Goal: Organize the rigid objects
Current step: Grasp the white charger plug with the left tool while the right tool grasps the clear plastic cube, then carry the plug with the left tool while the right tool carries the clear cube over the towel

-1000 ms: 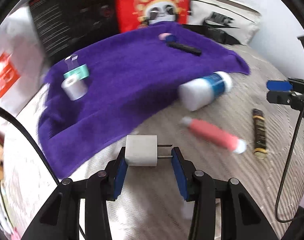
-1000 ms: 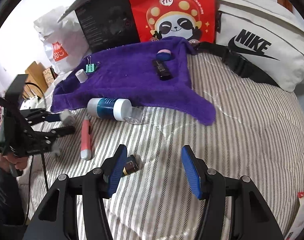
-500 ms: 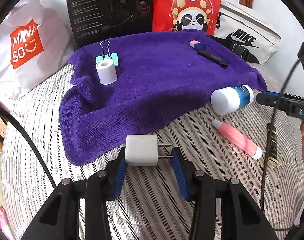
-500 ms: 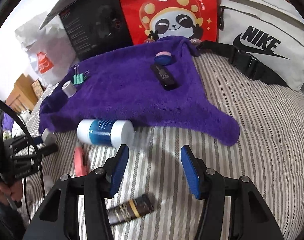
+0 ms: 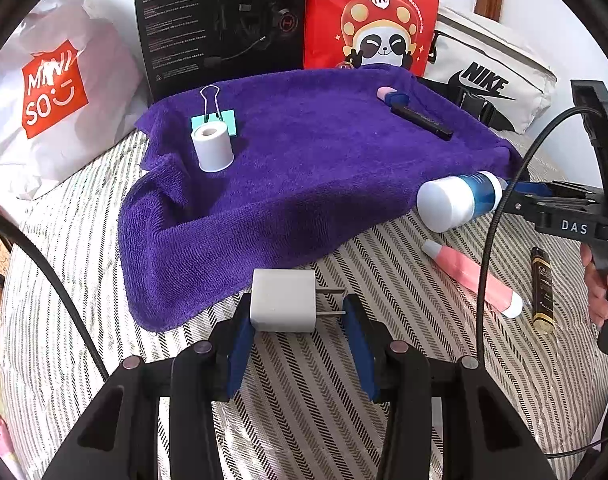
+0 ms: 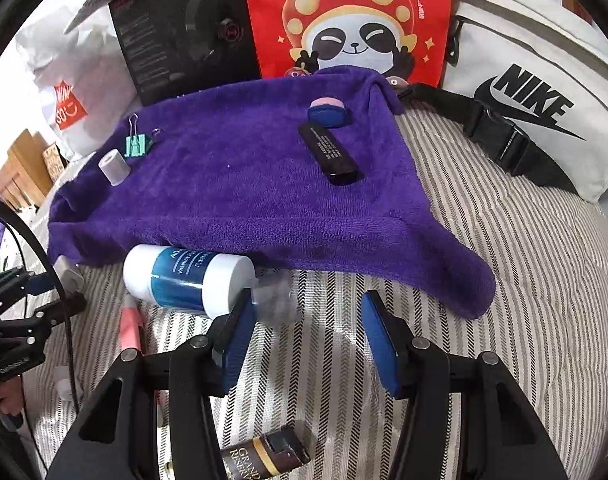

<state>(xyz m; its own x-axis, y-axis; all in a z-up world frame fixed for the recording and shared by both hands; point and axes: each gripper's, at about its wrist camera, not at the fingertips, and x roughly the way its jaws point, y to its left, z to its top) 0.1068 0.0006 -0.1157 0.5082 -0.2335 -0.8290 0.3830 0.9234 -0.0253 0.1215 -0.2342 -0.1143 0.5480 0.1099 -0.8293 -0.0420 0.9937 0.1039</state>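
My left gripper (image 5: 296, 320) is shut on a white plug charger (image 5: 283, 300), held just off the near edge of the purple towel (image 5: 304, 184). On the towel stand a white tape roll (image 5: 211, 148), a teal binder clip (image 5: 216, 118), a black stick (image 5: 421, 120) and a pink-and-blue eraser (image 5: 391, 96). My right gripper (image 6: 304, 328) is open and empty, close to the clear cap end of a white-and-blue bottle (image 6: 188, 280) lying by the towel's edge. A pink tube (image 5: 471, 278) and a dark gold-labelled tube (image 6: 260, 458) lie on the striped bedding.
A black headset box (image 5: 220, 20), a red panda bag (image 5: 371, 16), a white Miniso bag (image 5: 56, 92) and a white Nike bag (image 6: 535, 80) line the back. A black strap with a buckle (image 6: 503, 136) lies right of the towel.
The left gripper, still holding the charger, swung round to face the towel. The right gripper moved forward from the dark tube up to the bottle's cap end.
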